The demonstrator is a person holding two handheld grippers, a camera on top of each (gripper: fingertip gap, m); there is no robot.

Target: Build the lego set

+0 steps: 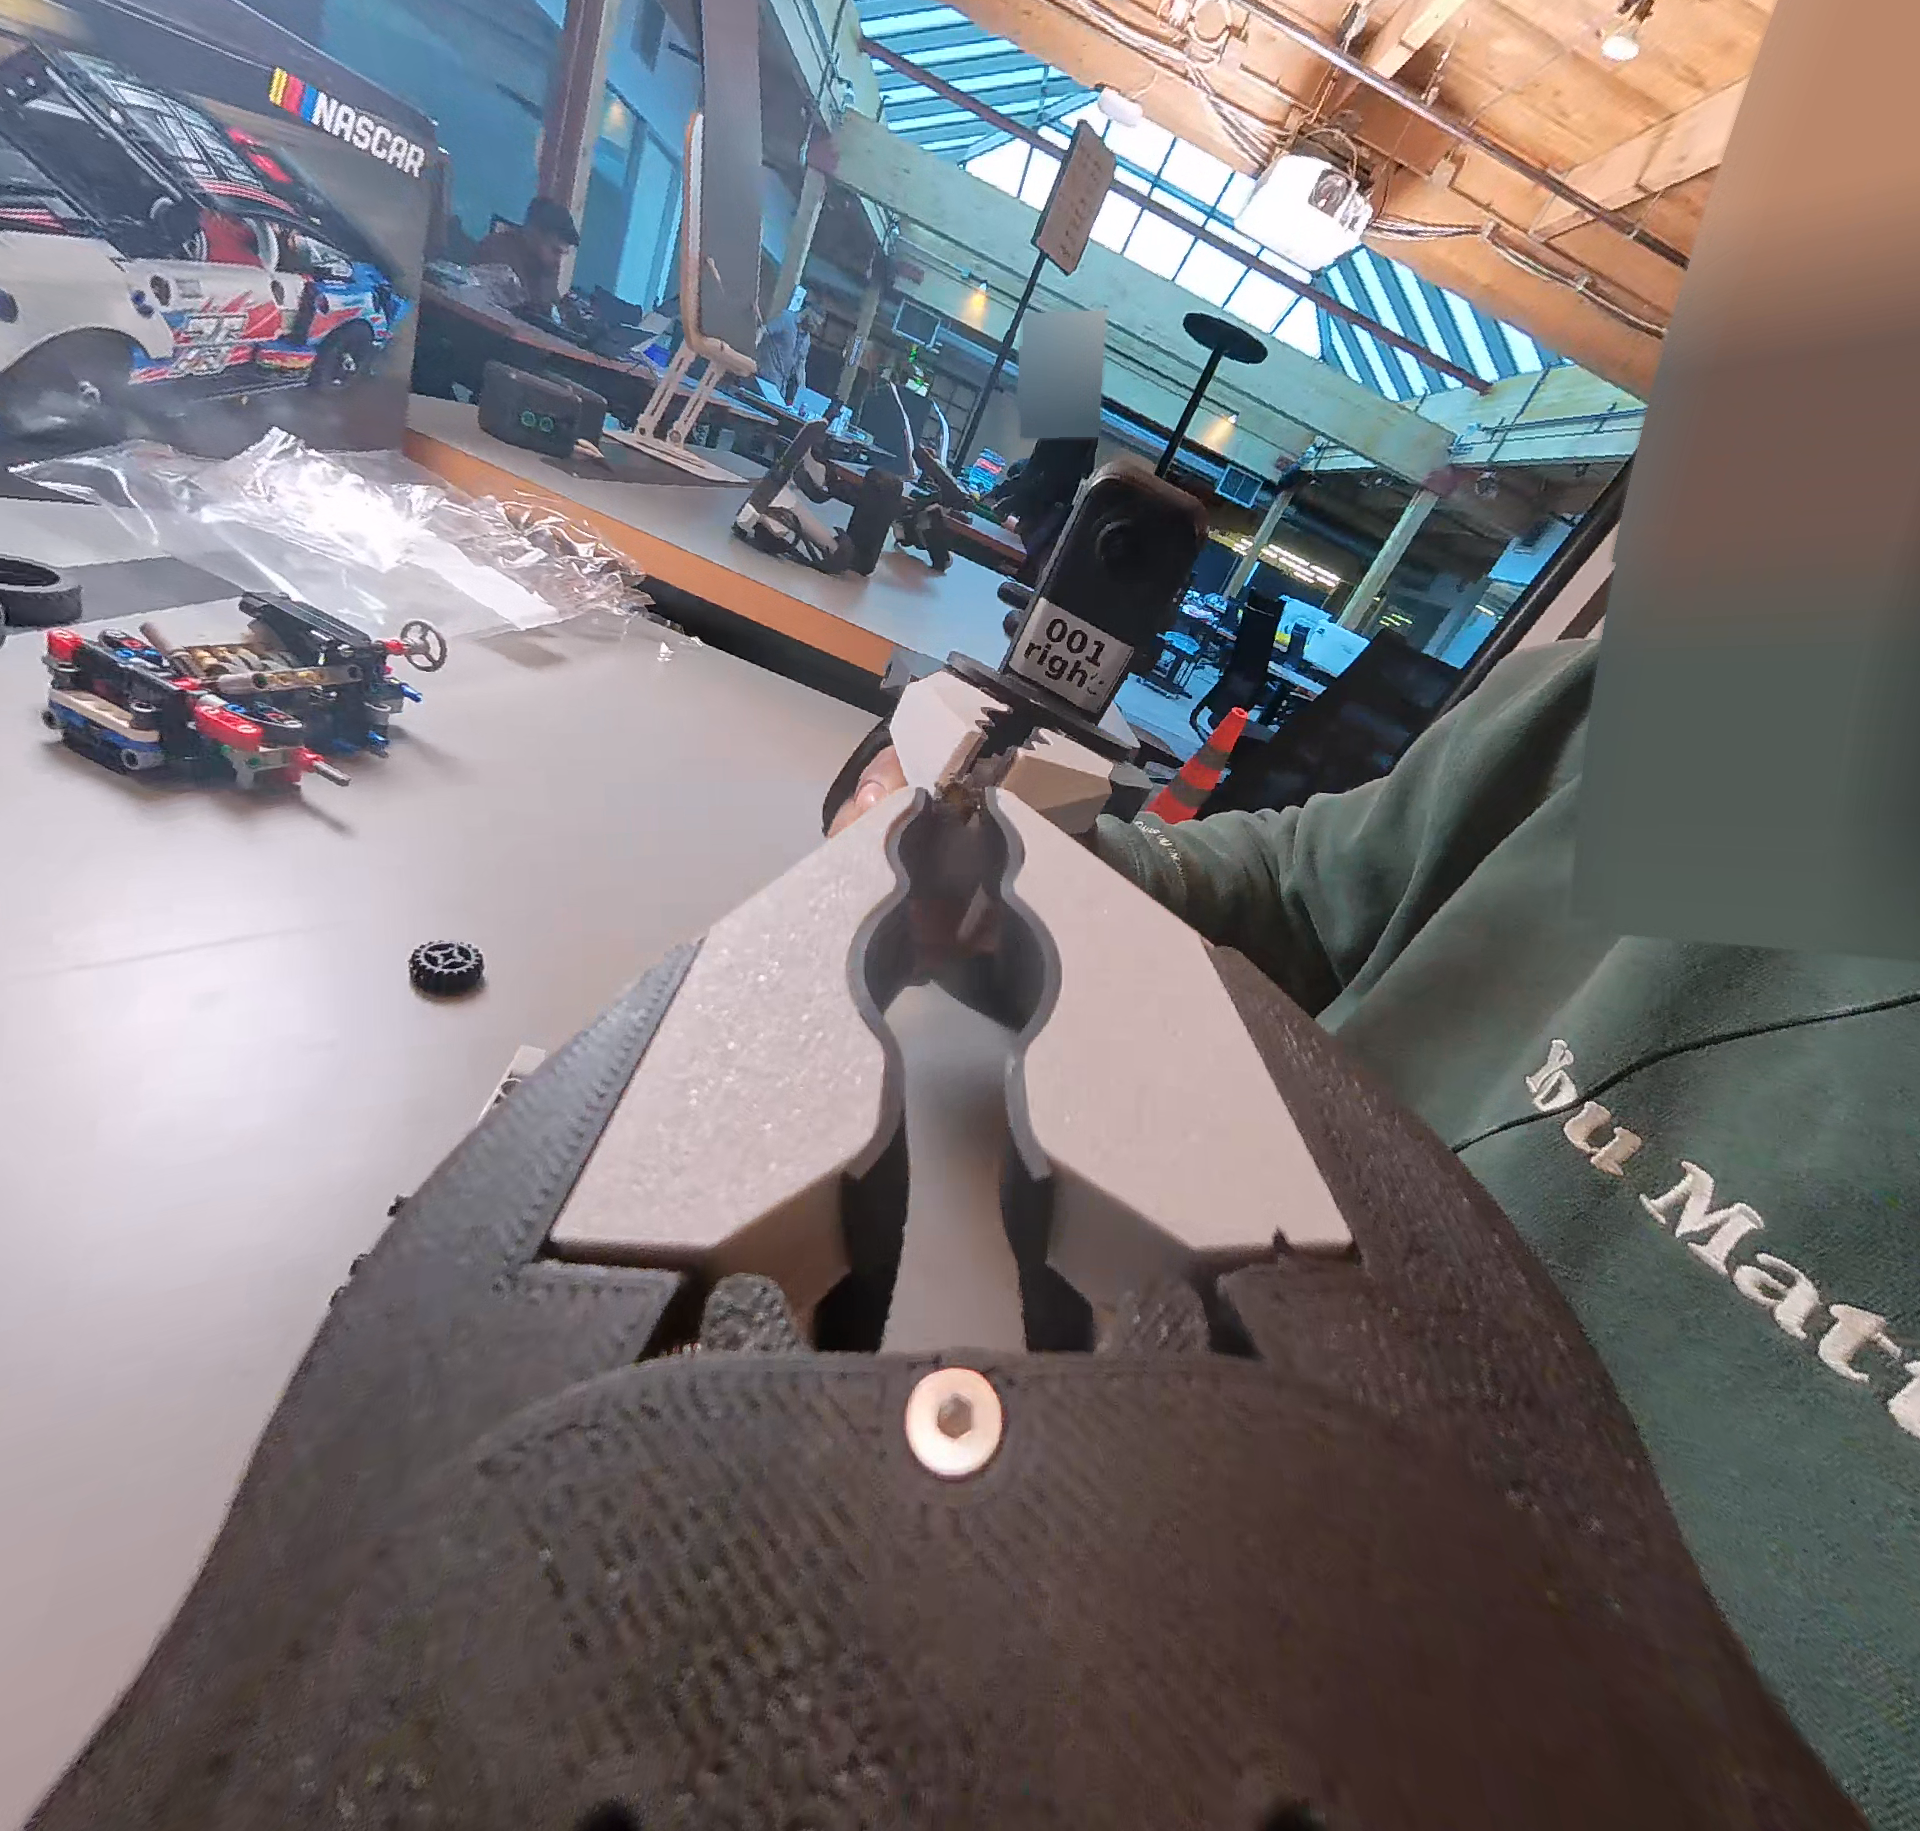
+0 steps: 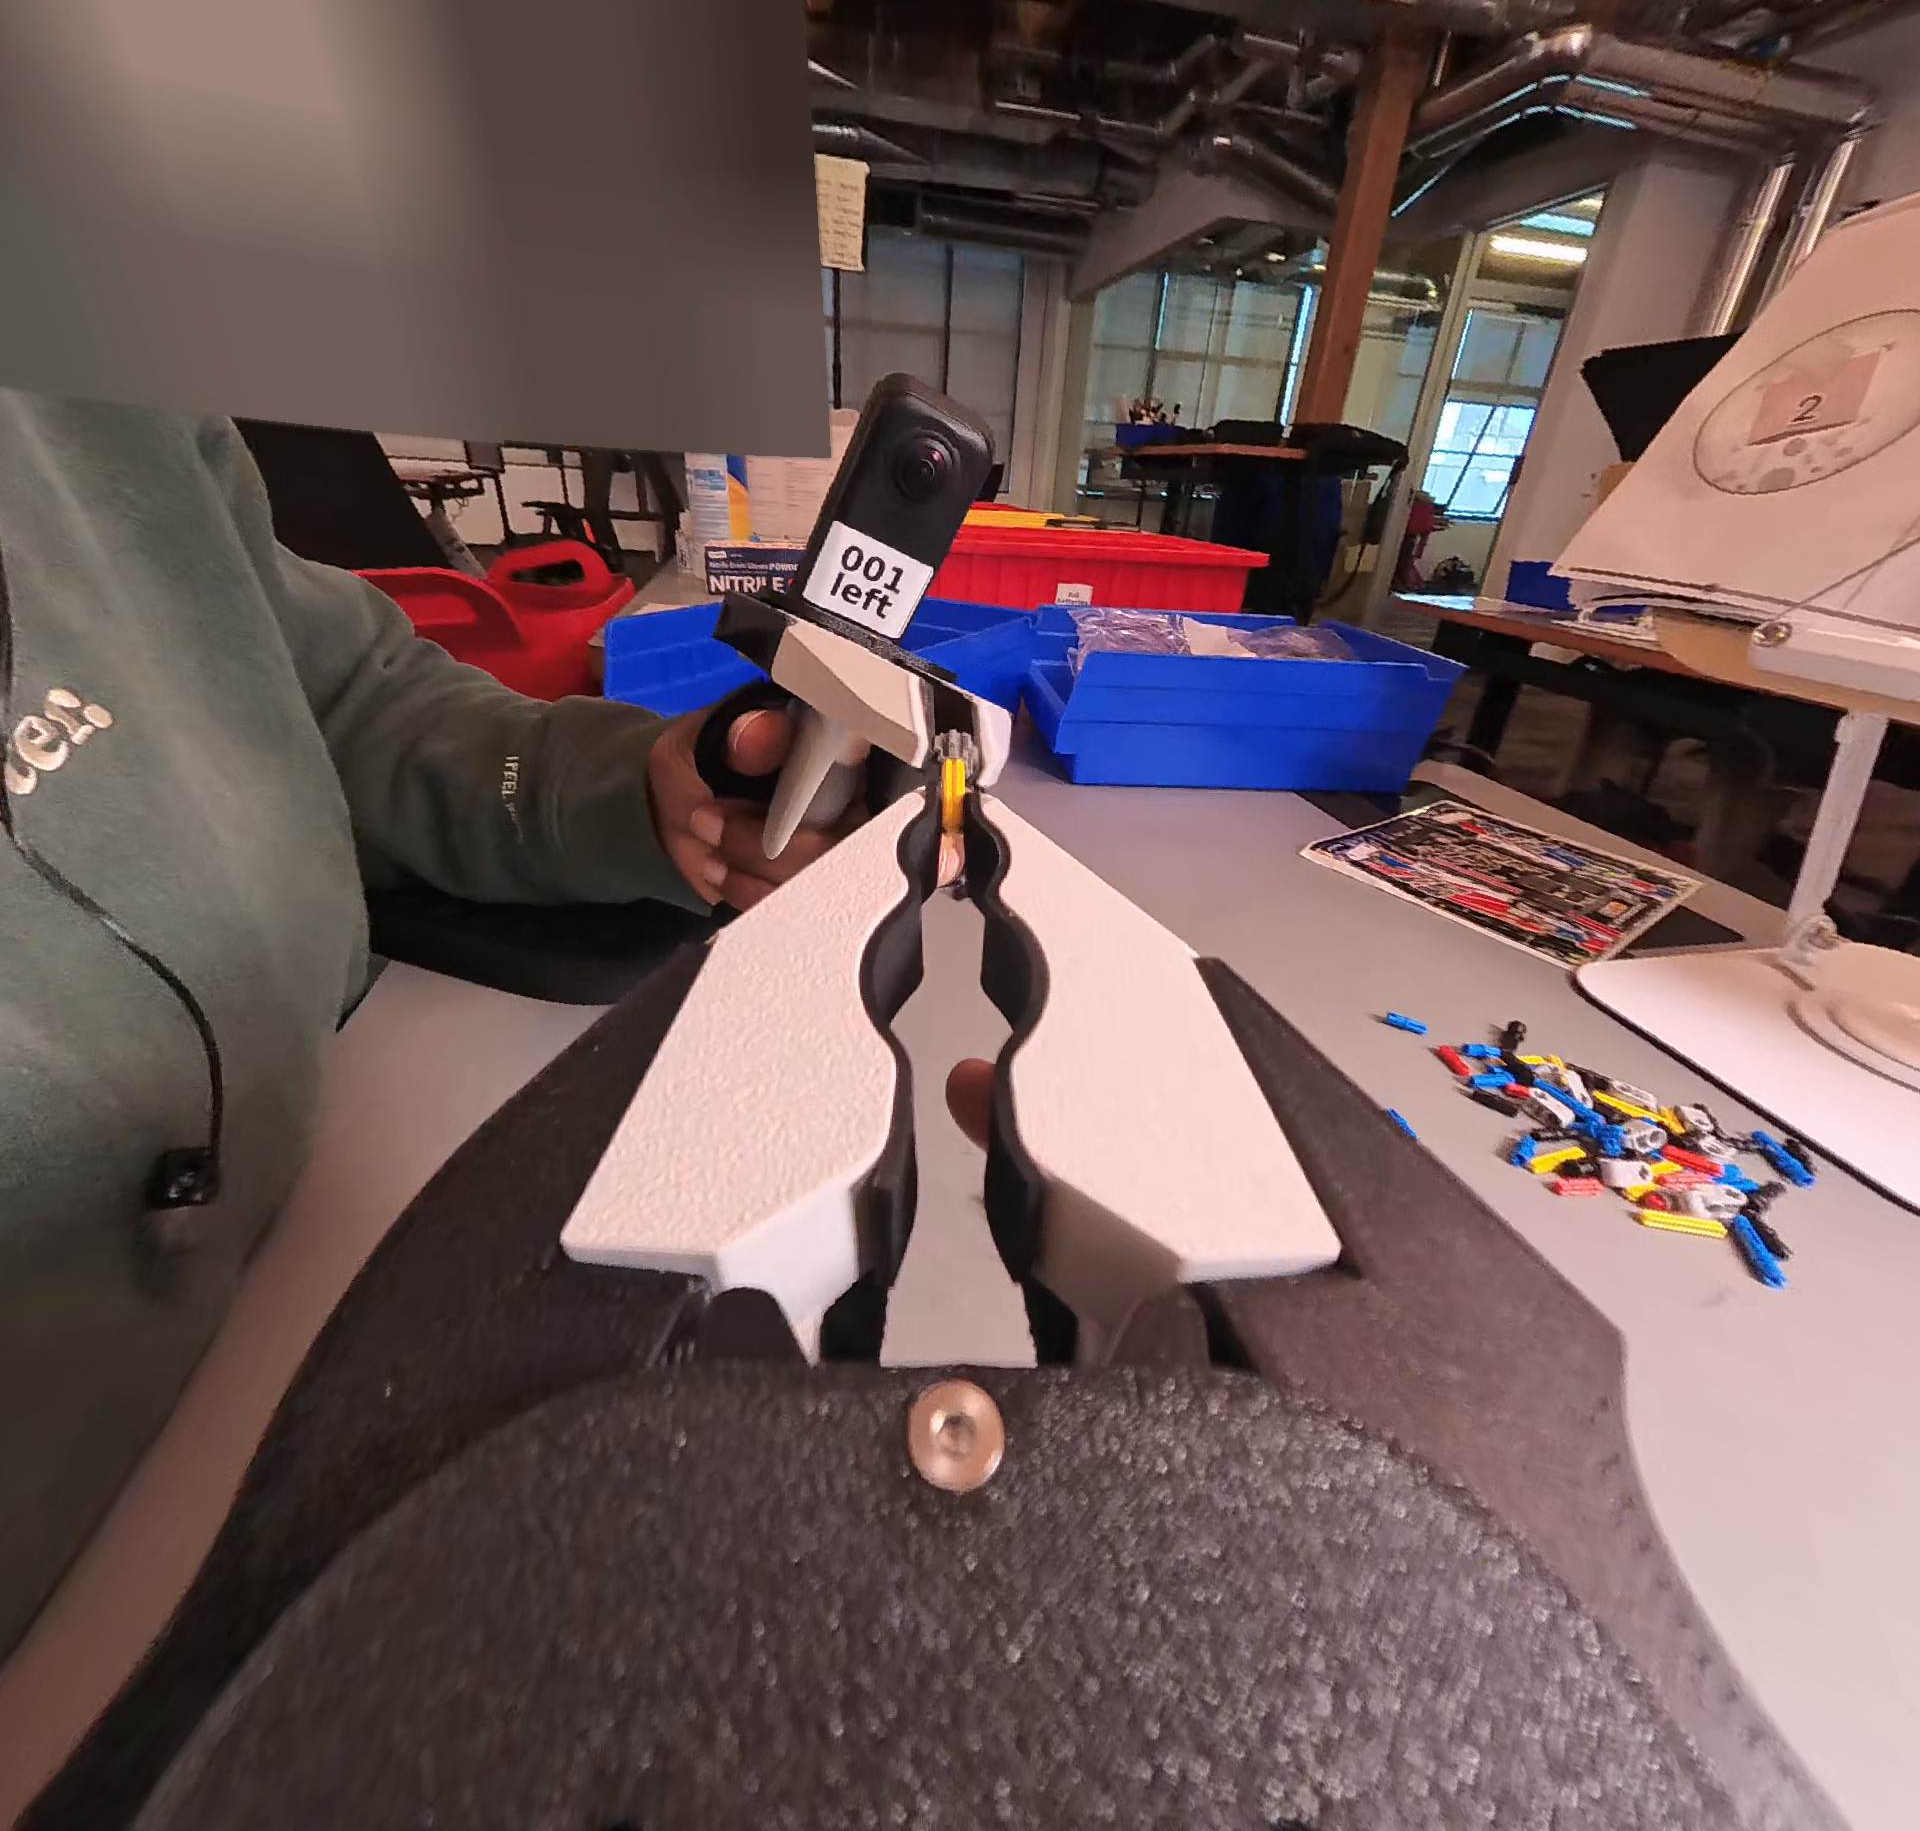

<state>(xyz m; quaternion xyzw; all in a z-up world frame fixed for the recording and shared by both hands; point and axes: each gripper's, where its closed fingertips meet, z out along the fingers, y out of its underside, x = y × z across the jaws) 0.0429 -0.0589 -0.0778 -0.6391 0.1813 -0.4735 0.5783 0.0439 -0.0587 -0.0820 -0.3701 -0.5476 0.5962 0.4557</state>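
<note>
Looking along the left claw [image 1: 951, 815], its fingers are pinching a small brownish piece [image 1: 948, 893] near their tips, held up in the air above the grey bench [image 1: 468, 950]. The right claw [image 1: 982, 758] is meeting it tip to tip, with a hand [image 1: 868, 779] and a green sleeve [image 1: 1351, 846] crowding in behind and hiding the bench on that side. Off to the left, the half-built car frame [image 1: 223, 695] is sitting on the bench, well apart from both claws. A single black gear [image 1: 447, 966] is lying nearer, between the frame and the left claw. Crumpled clear bags [image 1: 343, 524] and the set's box [image 1: 208, 254] are lying beyond the frame.

Looking along the right claw [image 2: 951, 825], its fingers are closing on a yellow rod [image 2: 951, 805] at their tips. The left claw [image 2: 951, 742] is gripping a grey toothed piece [image 2: 948, 747] at the rod's far end. A loose pile of small bricks [image 2: 1631, 1158] is spreading over the bench [image 2: 1247, 898] to the right, beside a white stand base [image 2: 1714, 1012]. A sticker sheet [image 2: 1496, 877] is lying farther back, and blue bins [image 2: 1247, 711] are standing behind it.
</note>
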